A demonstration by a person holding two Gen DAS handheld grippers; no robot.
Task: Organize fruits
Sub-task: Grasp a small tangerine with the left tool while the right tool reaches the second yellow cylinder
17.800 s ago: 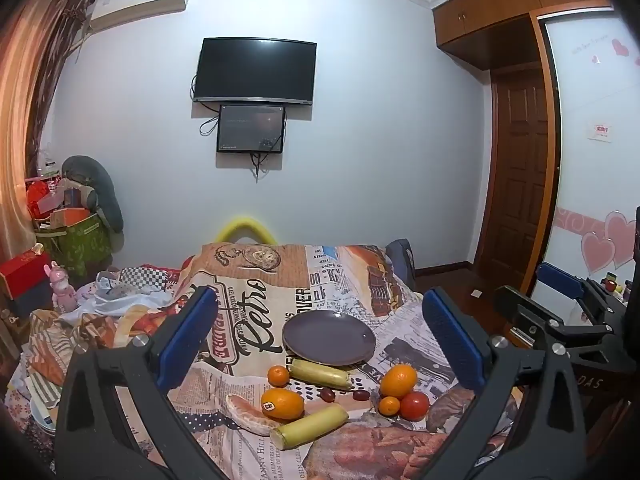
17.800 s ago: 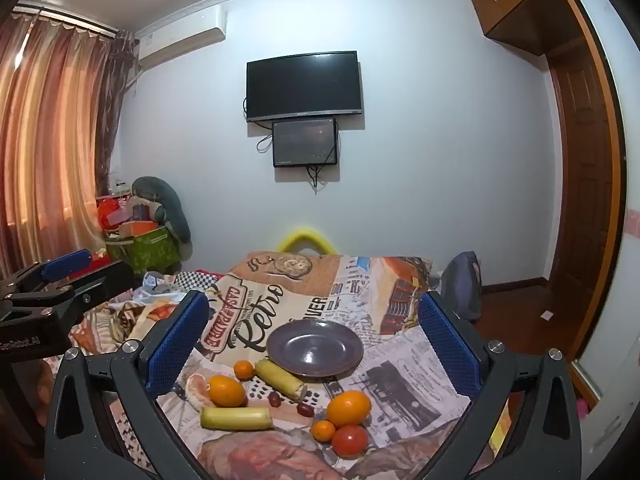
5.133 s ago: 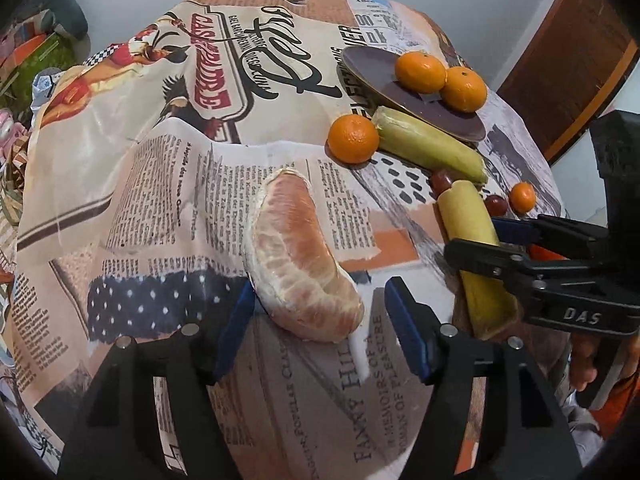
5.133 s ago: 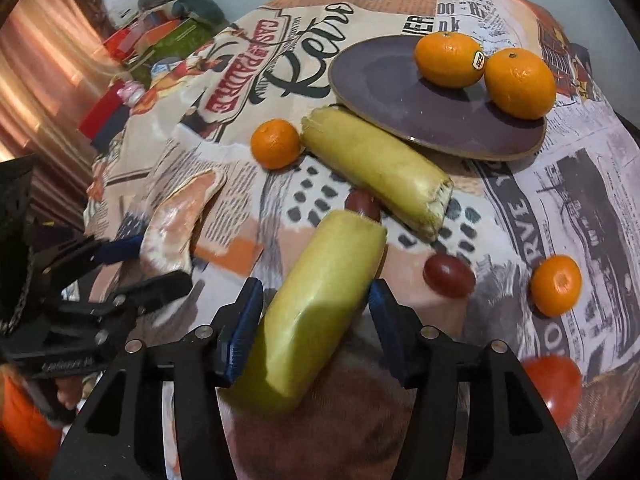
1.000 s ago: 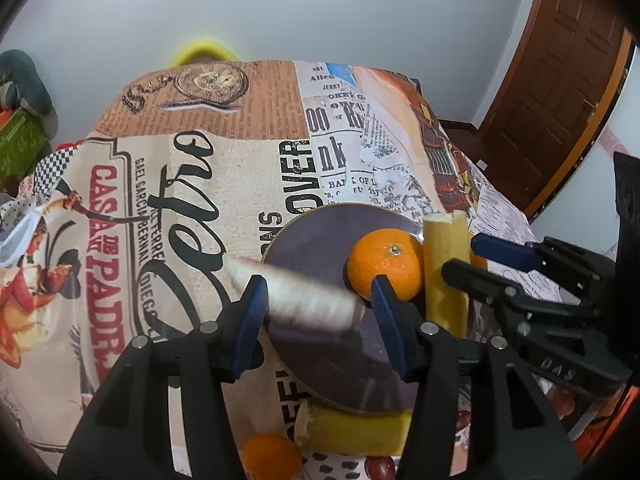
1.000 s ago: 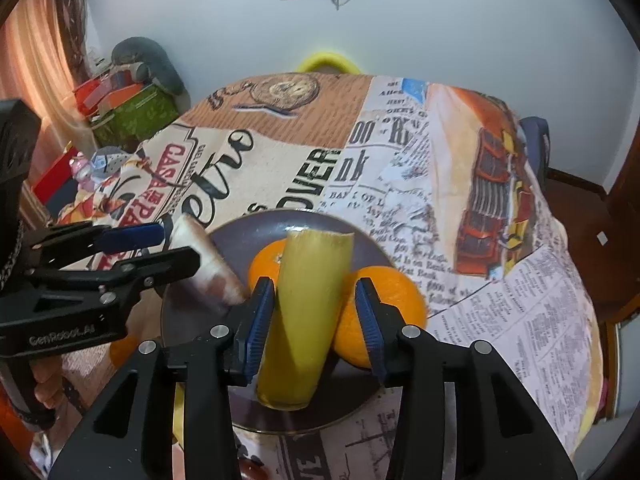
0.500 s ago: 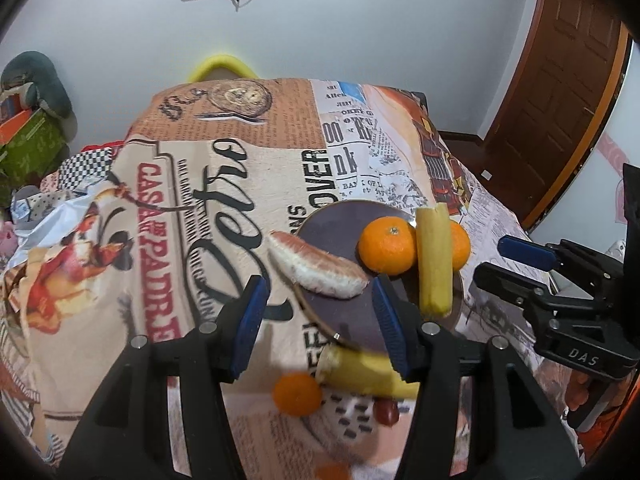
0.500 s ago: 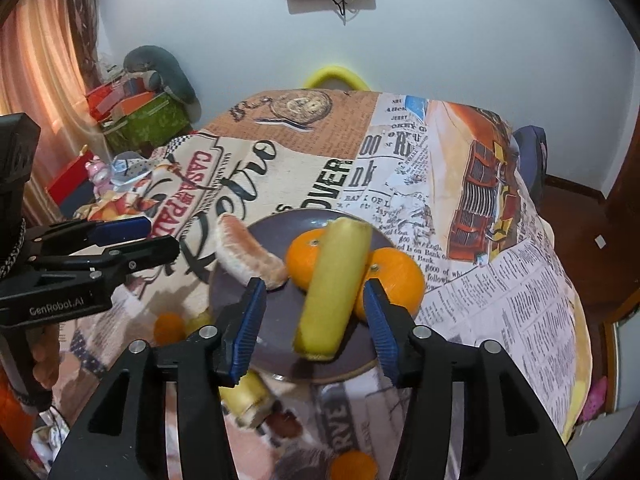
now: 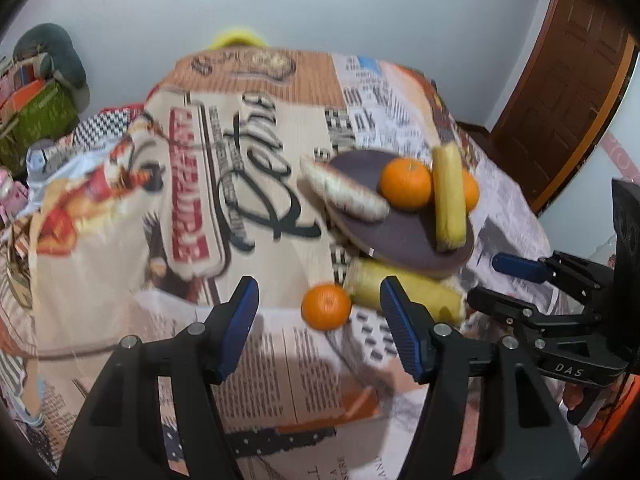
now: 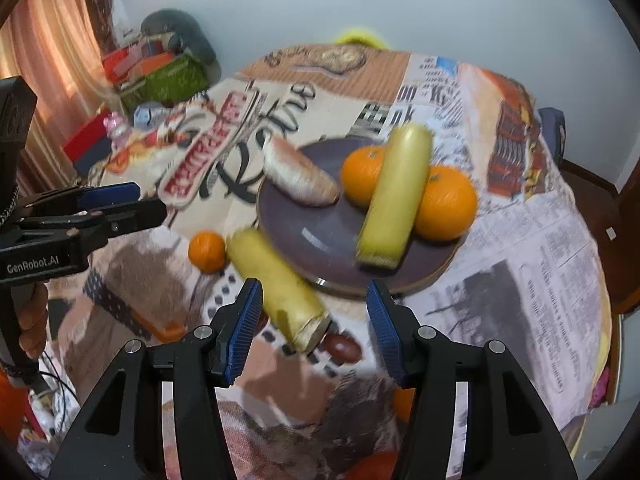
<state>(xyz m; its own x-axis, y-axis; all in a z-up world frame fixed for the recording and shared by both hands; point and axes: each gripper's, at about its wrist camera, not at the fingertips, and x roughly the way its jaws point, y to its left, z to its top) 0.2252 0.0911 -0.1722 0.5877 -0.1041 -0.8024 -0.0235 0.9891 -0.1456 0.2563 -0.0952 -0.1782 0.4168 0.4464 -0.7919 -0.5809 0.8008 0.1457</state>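
Yellow fruit [image 10: 394,194] and peeled segment [image 10: 300,174] now rest on the plate [image 10: 320,236]; both tongs [image 9: 320,332] [image 10: 314,322] opening, empty, small orange [image 9: 326,306] at twelve o'clock next.

Pale wall [image 9: 360,8], brown wooden door [image 9: 560,112], peach curtain [image 10: 52,52], newsprint-patterned tablecloth [image 9: 256,128]

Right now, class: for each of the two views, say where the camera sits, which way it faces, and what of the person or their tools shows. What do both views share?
Left wrist view: sits on the left tool, facing forward and down at the plate; the right tool shows at right.
Right wrist view: sits on the right tool, facing the plate; the left tool and a hand show at left.
Shared: plate, small orange.
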